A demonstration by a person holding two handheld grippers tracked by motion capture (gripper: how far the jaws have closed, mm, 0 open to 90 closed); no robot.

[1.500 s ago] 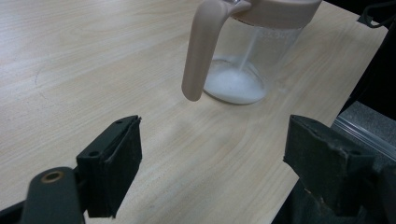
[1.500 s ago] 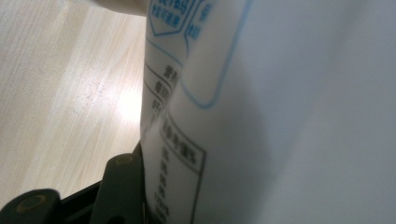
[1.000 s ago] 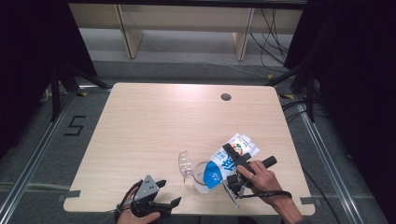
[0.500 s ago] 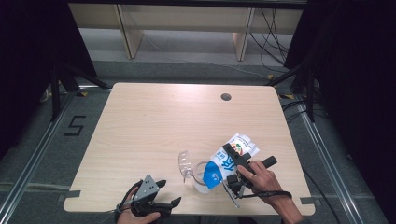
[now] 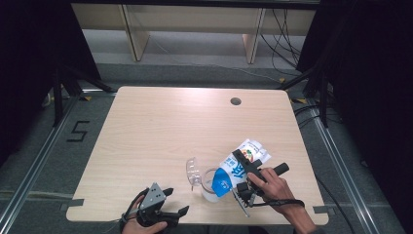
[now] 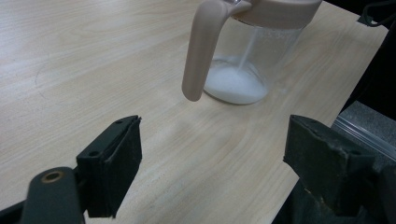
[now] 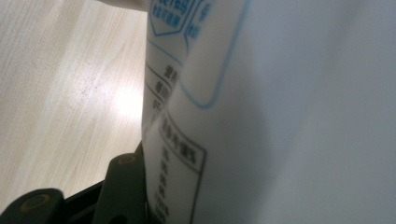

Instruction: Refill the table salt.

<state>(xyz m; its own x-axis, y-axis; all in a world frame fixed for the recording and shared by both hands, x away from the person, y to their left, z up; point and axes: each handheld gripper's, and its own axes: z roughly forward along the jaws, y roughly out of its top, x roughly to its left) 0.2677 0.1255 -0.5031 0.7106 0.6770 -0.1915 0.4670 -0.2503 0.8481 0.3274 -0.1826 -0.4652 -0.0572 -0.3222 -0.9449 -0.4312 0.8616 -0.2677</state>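
Near edge of the light wooden table (image 5: 146,131): the left gripper (image 5: 168,207) rests idle, its 2 black jaws standing wide apart with nothing between them, aimed toward the jug. Just beyond, near the right front of the table: the right gripper (image 5: 243,168) has its jaws clamped on a white-and-blue milk carton (image 5: 238,168), tilted steeply with its blue top down over the clear plastic jug with a pale beige lid and handle (image 6: 243,51). A thin white stream (image 6: 247,49) falls inside the jug, and a shallow pool of milk (image 6: 233,86) covers its bottom. Judged progress: pouring is under way; the jug is barely filled, so most of the pour, then righting and setting down the carton, remains. Farther off: bare table with 1 round cable hole (image 5: 235,101).
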